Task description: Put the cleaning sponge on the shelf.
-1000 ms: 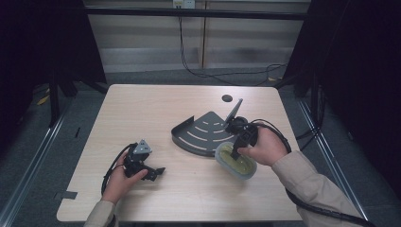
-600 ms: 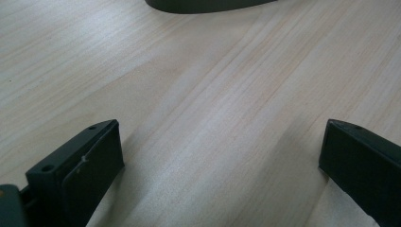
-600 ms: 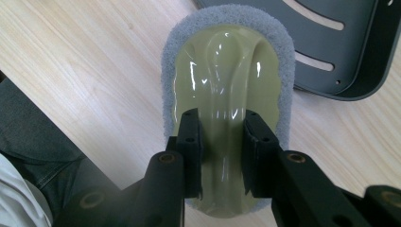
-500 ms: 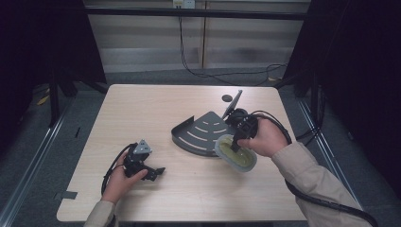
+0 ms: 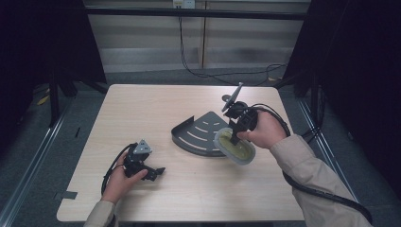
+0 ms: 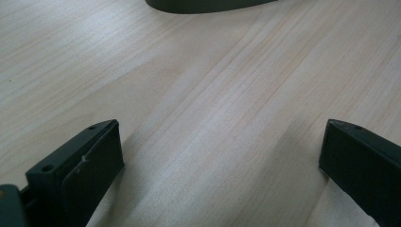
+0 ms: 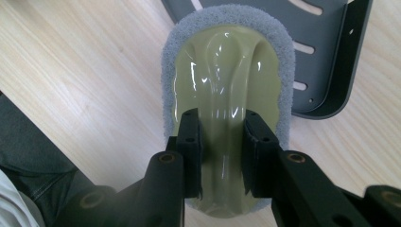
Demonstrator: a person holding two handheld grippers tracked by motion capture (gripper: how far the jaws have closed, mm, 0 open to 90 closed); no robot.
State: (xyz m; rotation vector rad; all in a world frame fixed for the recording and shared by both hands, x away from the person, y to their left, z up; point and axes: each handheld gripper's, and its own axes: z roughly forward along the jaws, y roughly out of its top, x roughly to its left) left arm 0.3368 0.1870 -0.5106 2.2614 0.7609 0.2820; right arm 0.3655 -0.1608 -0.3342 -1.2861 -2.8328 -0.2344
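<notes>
- The scrubbing pad, a pale green moulded handle on a grey sponge base, is clamped by the right gripper; the jaws are closed on the raised ridge of the handle, one on each side.
- In the high view the pad is held tilted above the table, overlapping the corner shelf at about its 4 o'clock edge.
- The glossy ridge is judged slippery: if the pad is pressed hard or twisted, it could be rotated out of the grip or dropped.
- The shelf is not held by anything. If it is wiped with a sideways stroke, it could be pushed across the table toward 10 o'clock.
- The raised rim of the shelf could be caught by the sponge edge, and the shelf tipped or dragged.
- The left gripper is rested on the table at about 8 o'clock from the shelf, well apart from it; its jaws are spread wide with nothing but bare wood between them, so no bracing is given.
- The cable trailed from the right gripper could be snagged at the table edge.
</notes>
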